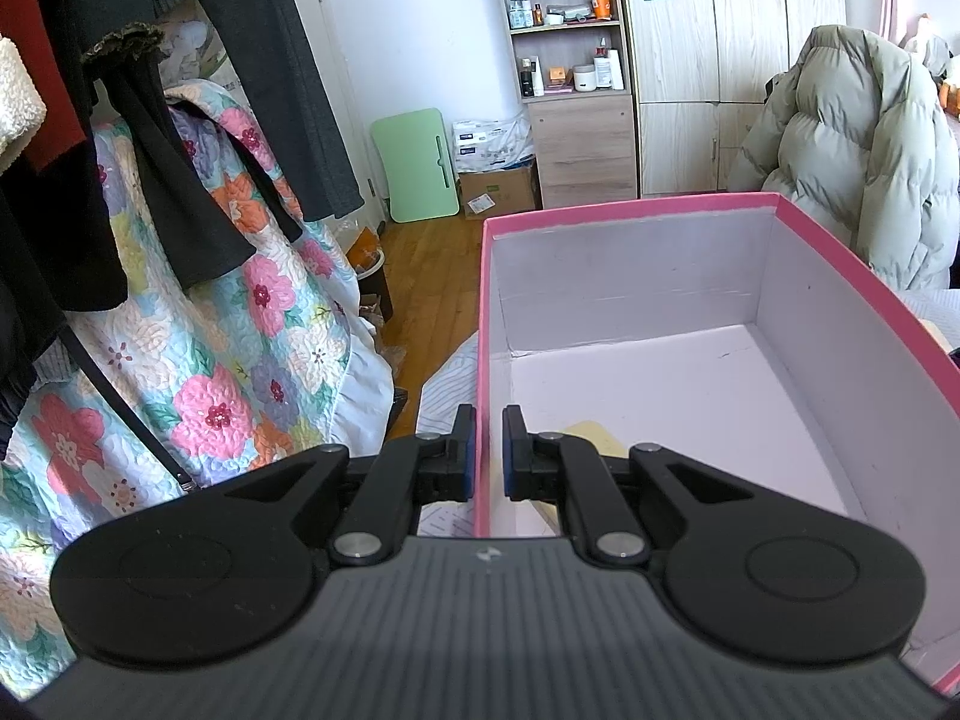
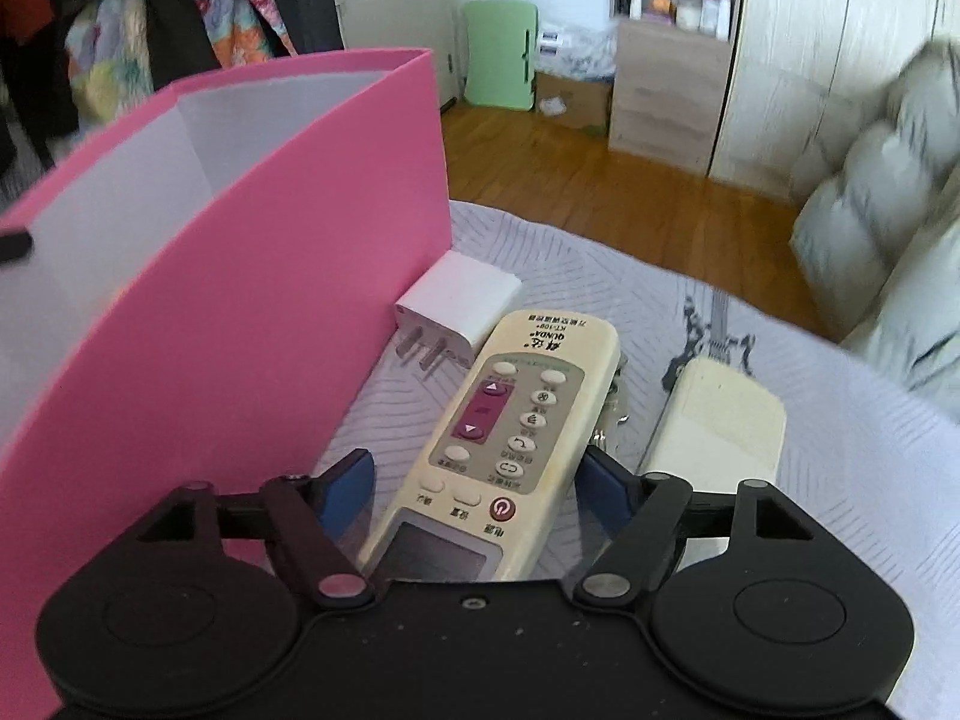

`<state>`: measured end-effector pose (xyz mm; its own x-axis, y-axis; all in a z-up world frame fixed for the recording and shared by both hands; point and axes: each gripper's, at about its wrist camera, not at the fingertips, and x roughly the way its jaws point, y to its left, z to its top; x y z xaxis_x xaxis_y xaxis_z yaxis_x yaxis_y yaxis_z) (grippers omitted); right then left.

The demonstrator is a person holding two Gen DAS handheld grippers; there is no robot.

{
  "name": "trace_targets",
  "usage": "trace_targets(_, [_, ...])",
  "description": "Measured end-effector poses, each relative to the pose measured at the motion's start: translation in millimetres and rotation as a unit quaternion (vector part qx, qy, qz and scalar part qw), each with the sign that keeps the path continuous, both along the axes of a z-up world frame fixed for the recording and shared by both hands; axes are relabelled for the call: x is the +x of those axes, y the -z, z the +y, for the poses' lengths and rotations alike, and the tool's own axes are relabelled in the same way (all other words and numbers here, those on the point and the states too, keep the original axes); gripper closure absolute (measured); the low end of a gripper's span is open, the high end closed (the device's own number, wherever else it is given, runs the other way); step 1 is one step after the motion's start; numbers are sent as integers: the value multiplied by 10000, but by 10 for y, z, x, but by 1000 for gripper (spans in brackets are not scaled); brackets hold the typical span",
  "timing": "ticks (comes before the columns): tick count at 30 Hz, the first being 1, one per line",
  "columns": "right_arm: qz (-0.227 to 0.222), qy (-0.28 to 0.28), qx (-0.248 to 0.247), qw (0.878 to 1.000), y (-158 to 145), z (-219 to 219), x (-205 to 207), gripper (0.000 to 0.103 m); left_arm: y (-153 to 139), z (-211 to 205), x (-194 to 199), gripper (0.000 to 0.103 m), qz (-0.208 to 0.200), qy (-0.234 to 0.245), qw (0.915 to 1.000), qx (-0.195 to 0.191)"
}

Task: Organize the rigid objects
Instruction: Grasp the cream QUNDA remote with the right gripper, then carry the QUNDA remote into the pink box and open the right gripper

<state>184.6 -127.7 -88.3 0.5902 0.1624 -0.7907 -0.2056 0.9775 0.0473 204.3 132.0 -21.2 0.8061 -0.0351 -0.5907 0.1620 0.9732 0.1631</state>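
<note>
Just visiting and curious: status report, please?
Left gripper clamped on pink box wall. Right gripper open, straddling remote control, not gripping. White plug adapter lies beyond the remote, beside the box.

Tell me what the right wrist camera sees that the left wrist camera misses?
Only the right wrist view shows the remote control lying between the open right tongs, the white plug adapter beside the box's outer wall, and a cream block on the grey sheet.

Only the left wrist view shows the box's white inside, with a pale yellow item partly hidden behind the left tongs, whose pads straddle the box's near rim.

Both show the pink box, the green board and the shelf unit.
</note>
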Motion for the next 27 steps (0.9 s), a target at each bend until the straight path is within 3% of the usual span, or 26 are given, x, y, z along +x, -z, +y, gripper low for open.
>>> trace_targets(5, [-94, 274, 250, 9993, -54, -135, -72, 42, -3, -2, -6, 96, -5, -3, 10000, 12])
trace_targets(8, [1, 484, 877, 9950, -76, -318, -112, 43, -6, 14, -1, 96, -5, 2, 10000, -15])
trace_targets(12, [183, 805, 1848, 9793, -58, -542, -153, 44, -17, 32, 4, 96, -22, -4, 10000, -2])
trace_targets(16, [209, 925, 2439, 9651, -35, -627, -229, 44, -15, 28, -1, 96, -23, -4, 10000, 0])
trace_targets(21, [-147, 831, 2497, 9646, -256, -593, -347, 44, -14, 33, 1, 96, -21, -5, 10000, -4])
trace_targets(24, [-656, 634, 2075, 9740, -531, -472, -479, 44, -12, 45, -11, 96, -19, -17, 10000, -37])
trace_targets(27, [-969, 380, 2036, 9735, -788, -379, -522, 44, -8, 48, -14, 96, -32, -31, 10000, 4])
